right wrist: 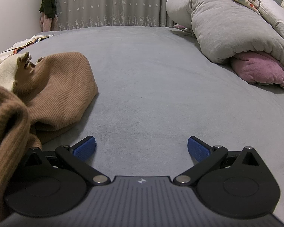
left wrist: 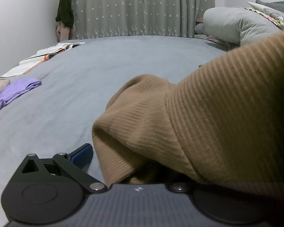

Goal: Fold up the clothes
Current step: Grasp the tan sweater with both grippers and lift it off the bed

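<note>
Gaping empty over the bed (right wrist: 142,75), the right gripper (right wrist: 141,148) sits just right of the sweater (right wrist: 53,87); the left gripper (left wrist: 123,155) is half buried in it, so its grip cannot be told. The sweater lies rumpled, unfolded, so folding seems underway, needing a hem or sleeve pinched. No containers show.

The tan garment (left wrist: 208,117) is ribbed knit cloth, matt and soft, its fine ridges running all over it. The bed (right wrist: 151,75) wears a grey cover with a short, velvety nap, matt and faintly brushed. The right tool (right wrist: 141,148) has matt black plastic arms, shiny metal pivot pins and blue fingertips (right wrist: 197,149) with a finely grooved, rubbery face; its grey body is ridged plastic. At the bed's far left corner the open books (left wrist: 45,56) are smooth paper. The purple cloth (left wrist: 11,94) looks thin and smooth.
</note>
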{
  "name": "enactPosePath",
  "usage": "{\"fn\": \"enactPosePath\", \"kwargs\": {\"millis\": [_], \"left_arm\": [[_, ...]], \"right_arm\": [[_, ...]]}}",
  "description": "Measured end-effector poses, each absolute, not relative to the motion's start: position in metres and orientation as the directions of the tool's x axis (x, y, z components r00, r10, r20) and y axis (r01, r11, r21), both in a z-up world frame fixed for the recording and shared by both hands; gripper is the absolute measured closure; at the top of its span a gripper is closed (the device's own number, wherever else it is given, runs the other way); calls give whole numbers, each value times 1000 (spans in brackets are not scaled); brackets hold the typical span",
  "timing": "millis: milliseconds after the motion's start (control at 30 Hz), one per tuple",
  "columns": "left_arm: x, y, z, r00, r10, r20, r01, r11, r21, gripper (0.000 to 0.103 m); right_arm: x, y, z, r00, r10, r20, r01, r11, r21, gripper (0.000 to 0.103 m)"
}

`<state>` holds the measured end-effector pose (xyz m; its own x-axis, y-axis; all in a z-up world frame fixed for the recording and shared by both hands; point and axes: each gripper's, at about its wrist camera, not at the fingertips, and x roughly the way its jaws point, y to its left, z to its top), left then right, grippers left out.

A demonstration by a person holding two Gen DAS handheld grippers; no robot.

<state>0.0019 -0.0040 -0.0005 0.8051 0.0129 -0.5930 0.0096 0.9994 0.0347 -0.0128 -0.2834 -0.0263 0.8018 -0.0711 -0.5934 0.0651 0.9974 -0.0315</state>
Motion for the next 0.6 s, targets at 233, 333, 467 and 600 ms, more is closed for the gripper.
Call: {"fn": "enactPosePath", "kwargs": {"millis": [233,333,467,600], "left_arm": [[7,-14,-2,799,-8,-601,34,999,33,0],[9,-19,-2,796,-16,-605,45,999,32,0],[7,-16,2,787,-27,-616,58,998,31,1],[-14,12,25,777,-37,-628,75,997,34,1]], "right_arm": [[-14,-283,-24,789,-65,-611,58,998,-32,0],[-15,-283,-23,783,-62,-618,54,998,-32,0],[-26,-300,-10,783,-28,-622,67,997,39,0],[-54,-344,19,795,53,-604,104,970,222,6]]}}
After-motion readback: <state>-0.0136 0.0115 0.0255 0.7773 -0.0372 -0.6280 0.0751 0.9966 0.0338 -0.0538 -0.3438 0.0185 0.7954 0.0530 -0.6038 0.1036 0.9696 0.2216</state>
